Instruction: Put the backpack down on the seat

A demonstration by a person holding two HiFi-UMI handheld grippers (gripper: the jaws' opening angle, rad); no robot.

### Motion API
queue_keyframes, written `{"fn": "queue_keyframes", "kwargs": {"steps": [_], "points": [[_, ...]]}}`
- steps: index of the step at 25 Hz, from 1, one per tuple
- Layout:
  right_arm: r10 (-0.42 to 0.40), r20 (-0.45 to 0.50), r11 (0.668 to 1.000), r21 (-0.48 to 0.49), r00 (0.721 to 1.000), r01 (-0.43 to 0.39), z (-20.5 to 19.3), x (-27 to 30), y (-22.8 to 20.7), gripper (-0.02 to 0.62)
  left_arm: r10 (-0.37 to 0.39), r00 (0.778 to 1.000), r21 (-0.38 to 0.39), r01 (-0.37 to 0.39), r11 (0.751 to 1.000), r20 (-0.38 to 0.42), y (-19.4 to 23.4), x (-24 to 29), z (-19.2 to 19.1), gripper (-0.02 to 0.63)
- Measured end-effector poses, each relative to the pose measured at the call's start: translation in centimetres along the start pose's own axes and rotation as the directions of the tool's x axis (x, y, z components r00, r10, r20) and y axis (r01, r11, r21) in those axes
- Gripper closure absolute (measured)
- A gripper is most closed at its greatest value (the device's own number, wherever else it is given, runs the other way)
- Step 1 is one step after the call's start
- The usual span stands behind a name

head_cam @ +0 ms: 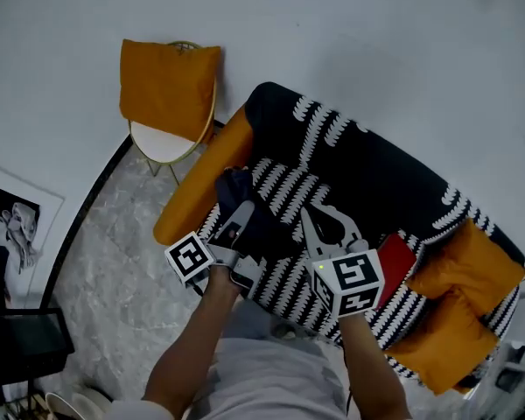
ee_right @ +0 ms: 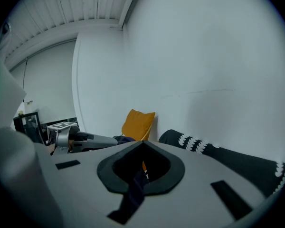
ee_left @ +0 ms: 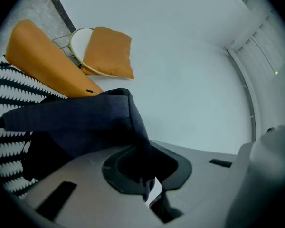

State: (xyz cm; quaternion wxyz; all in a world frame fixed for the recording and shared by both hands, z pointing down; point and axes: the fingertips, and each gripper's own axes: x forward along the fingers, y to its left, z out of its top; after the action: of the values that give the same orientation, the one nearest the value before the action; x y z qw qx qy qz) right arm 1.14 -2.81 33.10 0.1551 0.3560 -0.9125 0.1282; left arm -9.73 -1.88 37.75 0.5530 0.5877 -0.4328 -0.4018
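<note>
Off to the left of the left hand-held gripper (head_cam: 242,213), a round chair (head_cam: 162,143) carries an orange cushion (head_cam: 168,86). The left hand-held gripper's jaws are pinched together on the dark fabric of the backpack (head_cam: 267,232), which bunches just ahead of it, over the sofa's black-and-white seat (head_cam: 289,191). I cannot tell whether the backpack touches the seat. Just to its right, the right hand-held gripper (head_cam: 318,226) has its jaws clamped on a dark strap (ee_right: 132,194). Beside that gripper's right lies a red thing (head_cam: 394,265), and farther right are orange pillows (head_cam: 459,296).
</note>
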Motion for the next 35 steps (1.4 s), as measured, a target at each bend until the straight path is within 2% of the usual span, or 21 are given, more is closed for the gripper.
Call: {"fn": "queue_keyframes", "kwargs": {"steps": [9, 19, 28, 35], "points": [[-0.037, -0.048, 0.999, 0.031, 0.998, 0.038, 0.0, 7.6, -3.9, 0.594, 0.019, 1.0, -0.025, -0.02, 0.999, -0.024, 3.7, 7.4, 5.3, 0.583], [-0.087, -0.083, 0.992, 0.086, 0.993, 0.094, -1.5, 13.8, -8.2, 0.594, 0.061, 0.995, -0.05, -0.065, 0.997, -0.084, 8.5, 13.6, 7.5, 0.583], [-0.133, -0.094, 0.977, 0.154, 0.987, 0.147, -3.1, 16.8, -10.7, 0.594, 0.026, 0.988, -0.047, -0.033, 0.998, -0.151, 9.9, 19.0, 8.6, 0.583], [-0.146, -0.097, 0.972, 0.169, 0.985, 0.16, -3.8, 18.0, -11.9, 0.594, -0.01, 0.988, -0.069, -0.001, 0.998, -0.156, 10.6, 22.0, 8.9, 0.581]]}}
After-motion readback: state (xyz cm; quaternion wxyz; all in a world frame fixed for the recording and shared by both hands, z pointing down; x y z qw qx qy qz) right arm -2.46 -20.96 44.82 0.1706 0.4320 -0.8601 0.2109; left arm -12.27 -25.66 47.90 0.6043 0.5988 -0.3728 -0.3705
